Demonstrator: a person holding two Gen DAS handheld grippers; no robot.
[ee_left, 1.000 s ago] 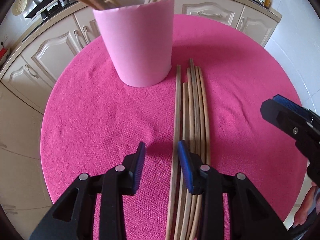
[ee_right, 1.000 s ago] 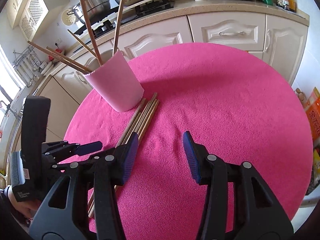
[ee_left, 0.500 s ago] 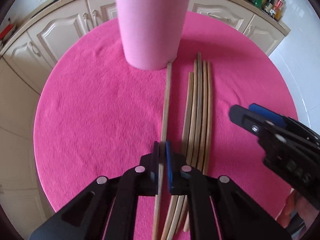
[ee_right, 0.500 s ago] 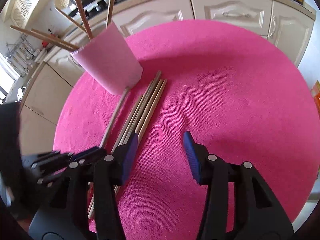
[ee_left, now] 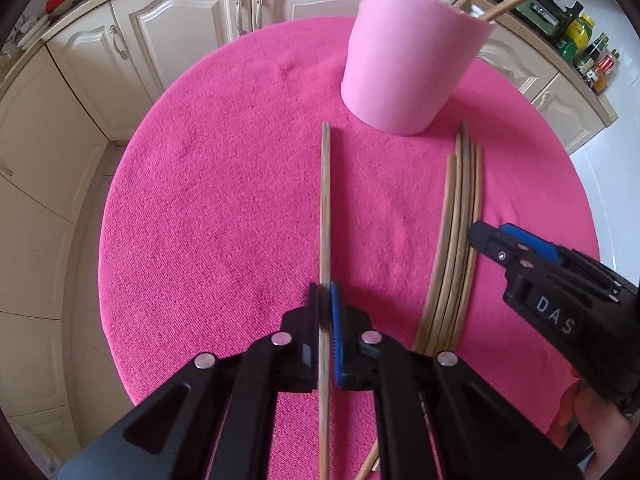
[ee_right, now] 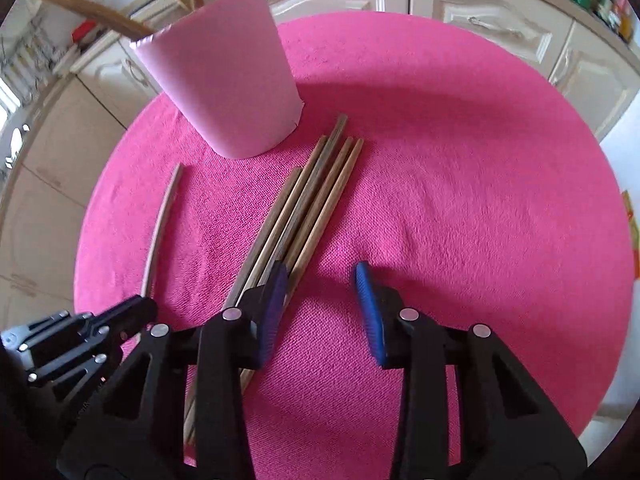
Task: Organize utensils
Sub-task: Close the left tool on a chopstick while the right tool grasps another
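My left gripper (ee_left: 326, 300) is shut on one wooden chopstick (ee_left: 325, 200), held apart from the rest and pointing toward the pink cup (ee_left: 408, 64). The same chopstick shows in the right wrist view (ee_right: 162, 232), left of the pile. Several chopsticks (ee_left: 460, 220) lie bundled on the pink table mat (ee_left: 220, 200), to the right of the held one. The pink cup (ee_right: 224, 84) holds several chopsticks upright. My right gripper (ee_right: 322, 280) is open and empty, its left finger over the near end of the pile (ee_right: 308, 196).
The round pink table (ee_right: 460, 160) stands against cream kitchen cabinets (ee_left: 180, 32). Bottles and jars (ee_left: 588, 56) sit on the counter at the far right. The table edge drops off on all sides.
My left gripper closed on one chopstick at the pile's left edge and carried it leftward, away from the bundle. My right gripper came closer to the pile, still open.
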